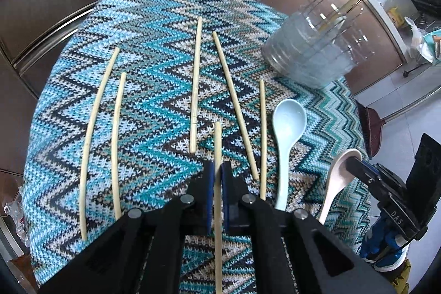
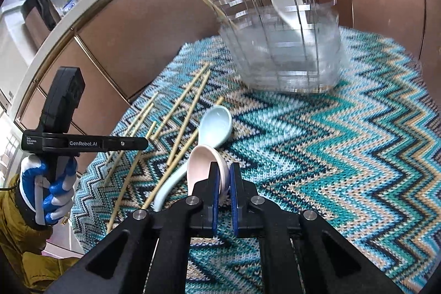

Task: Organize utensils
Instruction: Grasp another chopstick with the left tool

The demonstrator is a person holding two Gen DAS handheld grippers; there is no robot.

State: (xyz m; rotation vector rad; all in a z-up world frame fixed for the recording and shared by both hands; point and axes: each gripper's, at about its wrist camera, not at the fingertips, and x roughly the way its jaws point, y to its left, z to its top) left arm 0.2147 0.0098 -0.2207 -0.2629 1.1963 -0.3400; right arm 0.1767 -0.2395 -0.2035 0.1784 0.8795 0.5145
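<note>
On the left of the zigzag cloth [image 1: 154,90] two chopsticks [image 1: 96,134] lie loose side by side, with three more past the middle, all running near to far, seemingly laid out so each can be taken singly. At the near middle the left gripper [image 1: 217,183] has its blue pads pinched on one chopstick [image 1: 217,145], gripped part-way along so the far tip juts ahead and the near end runs back under the jaws, probably a hold chosen to drop it point-first into the holder. Right of that, a pale blue spoon [image 1: 286,126] rests bowl-up on the cloth, untouched. Just right again, the right gripper [image 2: 223,178] clamps the rim of a pink spoon [image 2: 201,167], bowl raised and handle trailing toward the cloth (whether the handle touches the cloth I cannot tell). At the far right stands the clear holder [image 2: 284,46], already containing a white spoon [image 2: 284,4] and one chopstick leaning out; both held pieces likely go there.
</note>
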